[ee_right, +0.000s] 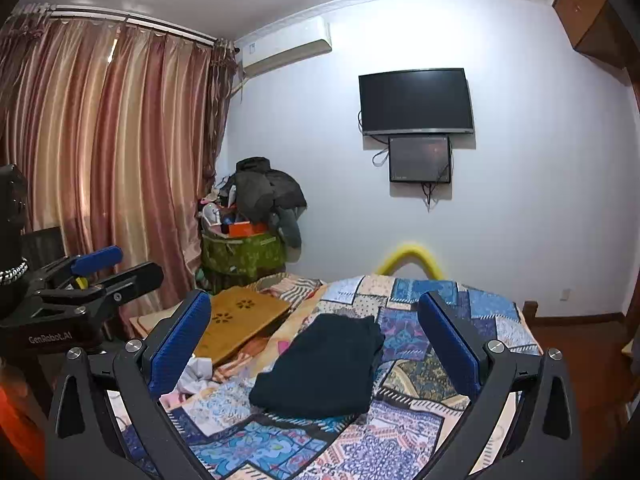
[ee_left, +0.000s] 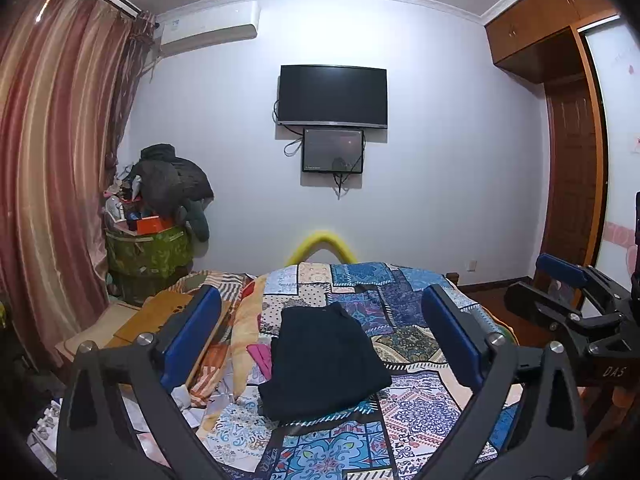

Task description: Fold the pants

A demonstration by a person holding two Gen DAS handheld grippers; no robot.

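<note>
Black pants [ee_left: 326, 360] lie folded compact at centre frame on the quilt [ee_left: 412, 412]; left gripper [ee_left: 320, 344] and right gripper [ee_right: 316, 344] spread, empty, task looks done

The pants [ee_left: 324, 360] are black and plain, already folded into a compact, roughly rectangular bundle several layers thick. They lie flat on the patchwork bedspread [ee_left: 404, 404] near the middle of the bed, the narrower end pointing toward the far wall and the wider, thicker end nearer the cameras. In the right wrist view the pants [ee_right: 324, 368] show soft, slightly rumpled edges.
</note>
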